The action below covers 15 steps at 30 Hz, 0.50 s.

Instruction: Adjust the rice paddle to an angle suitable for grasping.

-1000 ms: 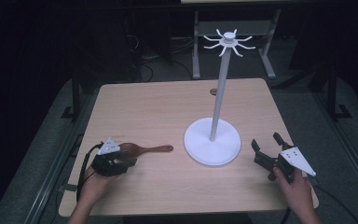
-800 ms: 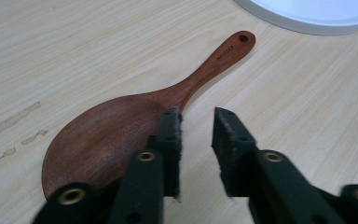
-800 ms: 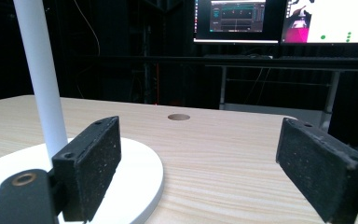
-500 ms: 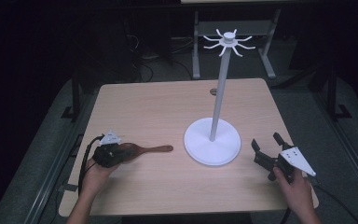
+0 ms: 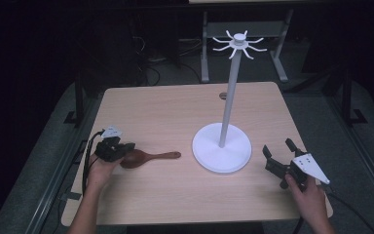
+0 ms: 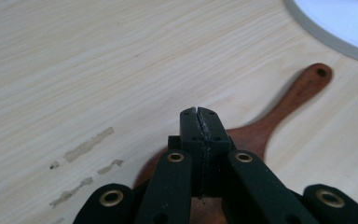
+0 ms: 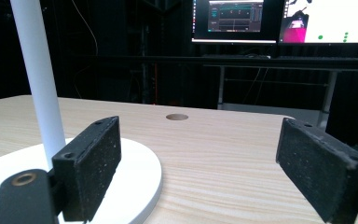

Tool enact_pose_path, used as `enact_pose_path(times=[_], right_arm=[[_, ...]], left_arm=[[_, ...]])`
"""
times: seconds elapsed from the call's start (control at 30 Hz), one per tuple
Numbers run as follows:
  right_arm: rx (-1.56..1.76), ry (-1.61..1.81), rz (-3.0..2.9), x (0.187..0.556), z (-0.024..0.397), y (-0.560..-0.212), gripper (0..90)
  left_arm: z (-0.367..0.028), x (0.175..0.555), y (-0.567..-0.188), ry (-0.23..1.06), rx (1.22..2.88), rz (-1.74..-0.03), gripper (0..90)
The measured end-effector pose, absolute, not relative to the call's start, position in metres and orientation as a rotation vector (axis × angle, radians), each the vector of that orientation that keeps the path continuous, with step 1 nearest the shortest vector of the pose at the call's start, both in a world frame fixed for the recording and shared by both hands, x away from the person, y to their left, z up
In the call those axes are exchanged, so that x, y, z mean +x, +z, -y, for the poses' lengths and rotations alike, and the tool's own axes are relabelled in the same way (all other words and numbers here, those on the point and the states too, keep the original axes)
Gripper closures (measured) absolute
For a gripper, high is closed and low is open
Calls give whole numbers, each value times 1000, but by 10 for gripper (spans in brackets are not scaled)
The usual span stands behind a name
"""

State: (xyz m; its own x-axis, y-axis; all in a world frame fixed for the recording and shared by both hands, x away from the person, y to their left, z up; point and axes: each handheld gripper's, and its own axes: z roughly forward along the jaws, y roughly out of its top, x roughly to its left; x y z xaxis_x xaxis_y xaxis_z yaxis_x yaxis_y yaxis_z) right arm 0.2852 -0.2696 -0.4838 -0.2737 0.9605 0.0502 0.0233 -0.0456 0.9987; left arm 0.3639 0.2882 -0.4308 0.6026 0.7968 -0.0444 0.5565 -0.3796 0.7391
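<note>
A dark wooden spoon [image 5: 151, 157] lies flat on the table, bowl to the left, handle pointing at the white stand [image 5: 221, 148]. My left gripper [image 5: 128, 147] sits over the spoon's bowl with its jaws shut. In the left gripper view the gripper [image 6: 199, 112] has its pads pressed together with nothing visible between them, and the spoon [image 6: 289, 100] runs out beneath them to the upper right. My right gripper [image 5: 277, 146] rests open at the right of the stand's base, holding nothing. In the right gripper view it [image 7: 200, 161] stands wide beside the stand's pole [image 7: 37, 70].
The stand's tall pole [image 5: 230, 97] carries a crown of hooks [image 5: 238, 43] at the top. A small round hole [image 5: 222, 95] marks the table's far middle. Monitors [image 7: 235, 18] and dark frames stand beyond the far edge.
My left gripper has shifted a little farther up the table, over the spoon's bowl. The spoon, the stand and my right gripper have kept their places.
</note>
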Motion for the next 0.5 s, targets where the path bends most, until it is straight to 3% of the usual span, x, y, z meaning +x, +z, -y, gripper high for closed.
enact_pose_path(times=[0.33,0.5], right_arm=[[1113,1441,-1401,285,270,-484,135],[1112,1441,-1401,286,270,-484,135]], left_arm=[[-302,381,-449,502,2056,-1130,897],[-303,387,-452,480,2049,-1125,897]])
